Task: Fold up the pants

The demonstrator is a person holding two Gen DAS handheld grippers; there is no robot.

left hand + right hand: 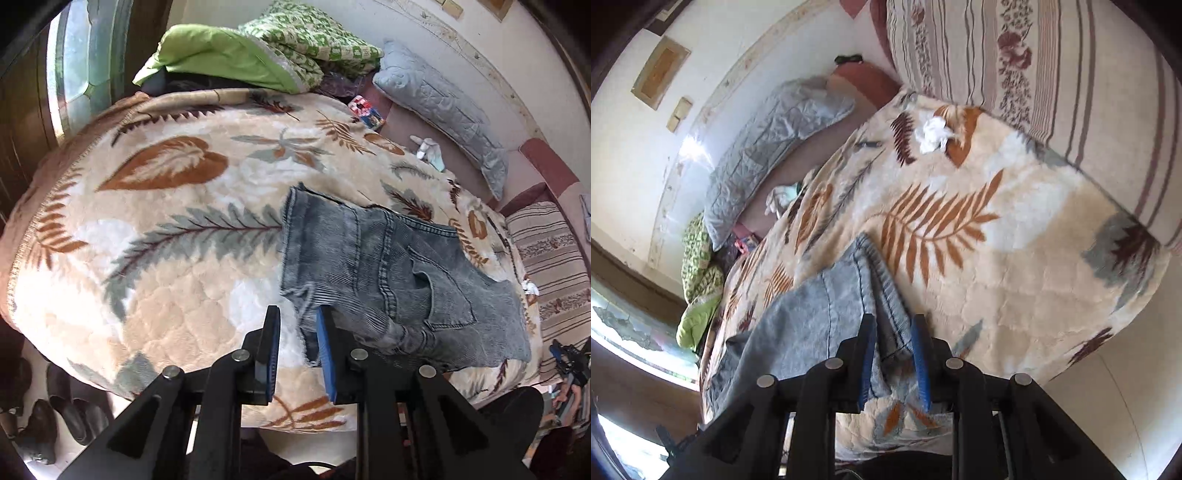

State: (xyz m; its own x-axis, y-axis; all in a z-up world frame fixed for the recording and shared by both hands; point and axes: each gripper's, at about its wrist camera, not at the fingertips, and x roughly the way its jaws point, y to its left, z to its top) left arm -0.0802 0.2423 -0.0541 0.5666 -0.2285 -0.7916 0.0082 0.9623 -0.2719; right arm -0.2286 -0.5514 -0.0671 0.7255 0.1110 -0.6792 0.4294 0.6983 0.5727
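Pants (pixel 399 273), grey-blue denim and folded into a compact bundle, lie on the leaf-print blanket (pixel 166 236) just ahead and to the right of my left hand-held gripper (pixel 297 350); its jaws stand apart, with a denim edge reaching into the gap beside the right finger. Through the right wrist view, I see my right hand-held gripper (pixel 894 358) with a fold of the pants (pixel 827 317) between its fingers; whether they pinch it, I cannot tell. Denim spreads ahead and left.
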